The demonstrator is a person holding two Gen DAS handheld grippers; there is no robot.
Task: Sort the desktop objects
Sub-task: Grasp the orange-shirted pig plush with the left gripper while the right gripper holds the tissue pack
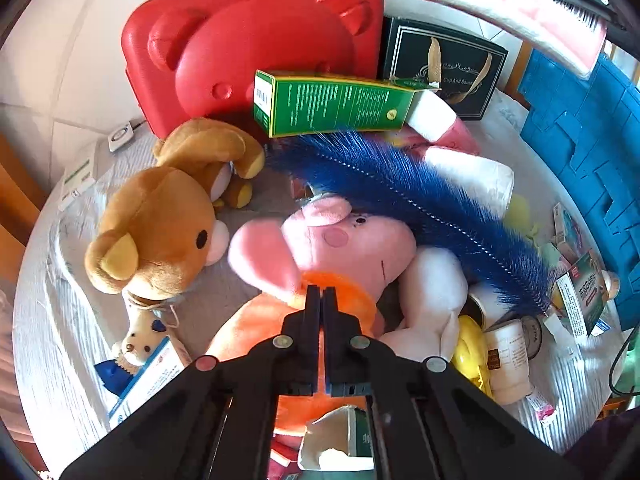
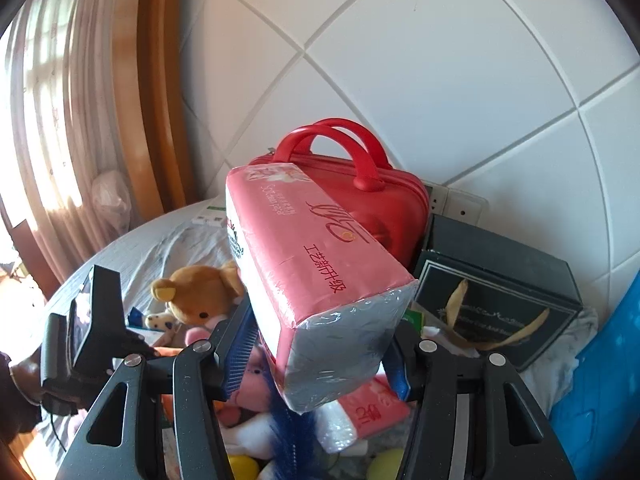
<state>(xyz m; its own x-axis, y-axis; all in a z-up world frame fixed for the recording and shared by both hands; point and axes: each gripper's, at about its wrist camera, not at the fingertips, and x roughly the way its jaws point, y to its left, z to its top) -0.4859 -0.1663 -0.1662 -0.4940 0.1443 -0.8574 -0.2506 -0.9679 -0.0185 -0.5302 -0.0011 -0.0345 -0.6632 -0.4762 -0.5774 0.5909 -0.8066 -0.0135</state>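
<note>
Both raised — right gripper (image 2: 316,344) clamps tissue pack (image 2: 308,276), left gripper (image 1: 321,292) closed.

Left gripper (image 1: 321,294), matte black linkage arms, silver and one red pivot screw; right gripper (image 2: 320,344), black arms, silver screws, blue ribbed finger pads (image 2: 239,354).

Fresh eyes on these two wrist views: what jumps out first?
The pink tissue pack fills the middle of the right wrist view, clamped between the right tongs and lifted above the clutter. Behind it stands the red bear-shaped case against the tiled wall. In the left wrist view, a blue bristle brush lies across the pink pig plush, with the left tongs shut above the orange plush.
</note>
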